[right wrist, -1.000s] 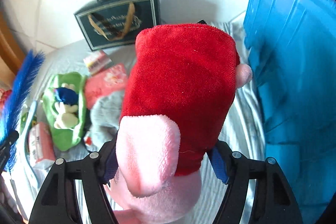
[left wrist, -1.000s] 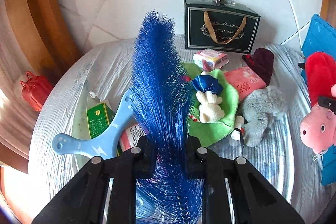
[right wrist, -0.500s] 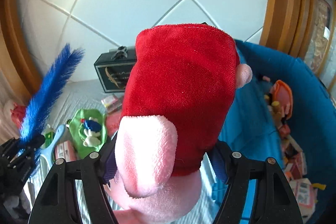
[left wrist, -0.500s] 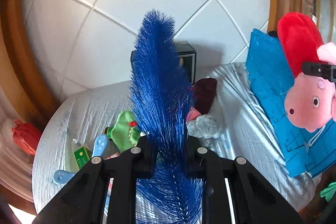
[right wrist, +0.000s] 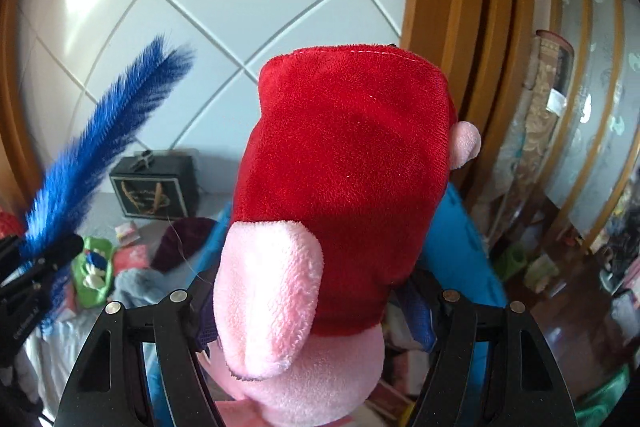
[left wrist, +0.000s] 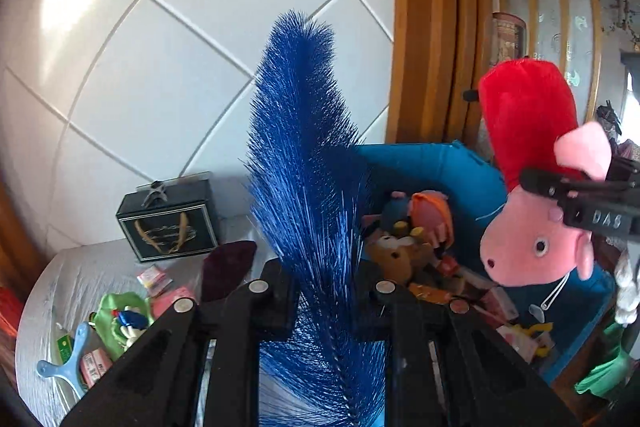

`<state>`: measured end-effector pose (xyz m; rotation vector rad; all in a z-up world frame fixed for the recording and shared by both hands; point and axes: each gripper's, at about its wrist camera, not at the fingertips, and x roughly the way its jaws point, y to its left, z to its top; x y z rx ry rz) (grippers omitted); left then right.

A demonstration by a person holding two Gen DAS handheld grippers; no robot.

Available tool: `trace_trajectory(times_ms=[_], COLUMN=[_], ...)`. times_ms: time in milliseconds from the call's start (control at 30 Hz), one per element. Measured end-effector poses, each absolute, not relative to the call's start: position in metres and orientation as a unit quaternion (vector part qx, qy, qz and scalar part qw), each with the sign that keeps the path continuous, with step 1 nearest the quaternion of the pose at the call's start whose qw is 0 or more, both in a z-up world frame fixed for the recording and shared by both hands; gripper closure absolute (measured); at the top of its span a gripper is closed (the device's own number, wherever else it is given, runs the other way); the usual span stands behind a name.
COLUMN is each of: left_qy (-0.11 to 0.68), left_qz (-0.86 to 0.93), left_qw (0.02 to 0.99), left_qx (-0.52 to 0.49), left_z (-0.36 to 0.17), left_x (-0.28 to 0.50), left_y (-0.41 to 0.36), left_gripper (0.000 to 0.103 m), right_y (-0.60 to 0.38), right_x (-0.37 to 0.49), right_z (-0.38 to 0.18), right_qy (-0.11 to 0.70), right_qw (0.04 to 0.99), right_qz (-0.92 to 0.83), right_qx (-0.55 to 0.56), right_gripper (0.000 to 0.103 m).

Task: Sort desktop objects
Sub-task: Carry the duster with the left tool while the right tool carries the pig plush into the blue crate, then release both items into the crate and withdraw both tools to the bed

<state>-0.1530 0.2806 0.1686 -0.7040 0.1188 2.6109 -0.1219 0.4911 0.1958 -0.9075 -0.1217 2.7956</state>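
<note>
Both grippers angle downward: the left gripper (left wrist: 326, 291), at lower centre, pinches a feather (left wrist: 304, 155) upright, while the right gripper (right wrist: 316, 301) clasps a pig (right wrist: 340, 195) filling mid-frame above the bin (left wrist: 448, 167)

toy-filled blue bin (left wrist: 452, 163), cluttered table (left wrist: 68, 267) left

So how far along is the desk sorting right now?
Partly done: the blue bin already holds several toys. In hand: the left gripper is shut on the blue feather, and the right gripper grips the pink plush. Left on the table: black box, green cloth, small packets.
</note>
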Motion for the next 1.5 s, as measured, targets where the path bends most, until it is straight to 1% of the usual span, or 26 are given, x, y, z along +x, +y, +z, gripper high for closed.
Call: trace_trajectory(times_ms=[133,267,433,567,667,733,767,800,833,900,967,1033,1133,1367,1400,1433,1500], left_qy=[0.046,0.079,0.123,0.135,0.139,0.153,0.152,0.148,0.147,0.152,0.15,0.143,0.137,0.122,0.121,0.118,0.113], left_qz=[0.928,0.913,0.886,0.87,0.868,0.871,0.872,0.872,0.873,0.88,0.885,0.89,0.897,0.903,0.905,0.906,0.907], left_qw=[0.245,0.247,0.246,0.248,0.242,0.228,0.226,0.225,0.22,0.211,0.21,0.211,0.211,0.219,0.219,0.219,0.221], left_qx=[-0.276,-0.315,-0.373,-0.404,-0.41,-0.406,-0.407,-0.409,-0.409,-0.397,-0.388,-0.379,-0.365,-0.347,-0.345,-0.343,-0.339], left_z=[0.168,0.147,0.107,0.084,0.077,0.074,0.072,0.071,0.071,0.074,0.079,0.084,0.09,0.099,0.1,0.101,0.102], left_x=[-0.146,-0.145,-0.158,-0.158,-0.154,-0.148,-0.147,-0.146,-0.145,-0.141,-0.136,-0.13,-0.124,-0.108,-0.107,-0.105,-0.103], left_y=[0.358,0.428,0.486,0.512,0.517,0.524,0.524,0.523,0.522,0.519,0.511,0.502,0.493,0.472,0.469,0.465,0.458], left_gripper=[0.084,0.084,0.084,0.084,0.081,0.073,0.071,0.065,0.055,0.048,0.044,0.035,0.033,0.032,0.032,0.032,0.032], right_y=[0.549,0.604,0.639,0.651,0.656,0.661,0.664,0.665,0.664,0.663,0.661,0.659,0.657,0.649,0.648,0.646,0.641], right_x=[-0.116,-0.119,-0.119,-0.116,-0.113,-0.11,-0.109,-0.107,-0.106,-0.101,-0.098,-0.093,-0.084,-0.072,-0.072,-0.071,-0.069], right_z=[0.171,0.129,0.085,0.061,0.054,0.049,0.046,0.045,0.044,0.044,0.047,0.052,0.063,0.078,0.079,0.08,0.082], right_qy=[-0.072,-0.06,-0.075,-0.088,-0.086,-0.08,-0.075,-0.076,-0.079,-0.08,-0.086,-0.088,-0.088,-0.094,-0.093,-0.093,-0.093], right_qw=[0.122,0.119,0.11,0.111,0.116,0.116,0.114,0.115,0.116,0.117,0.122,0.125,0.127,0.122,0.12,0.119,0.116], right_qz=[0.929,0.911,0.883,0.865,0.859,0.857,0.857,0.857,0.856,0.856,0.859,0.864,0.873,0.881,0.881,0.881,0.884], right_qx=[-0.343,-0.392,-0.451,-0.481,-0.491,-0.497,-0.497,-0.496,-0.497,-0.497,-0.49,-0.479,-0.462,-0.448,-0.448,-0.447,-0.444], right_gripper=[0.03,0.03,0.029,0.029,0.028,0.028,0.028,0.026,0.026,0.025,0.023,0.016,0.011,0.01,0.007,0.0,0.0])
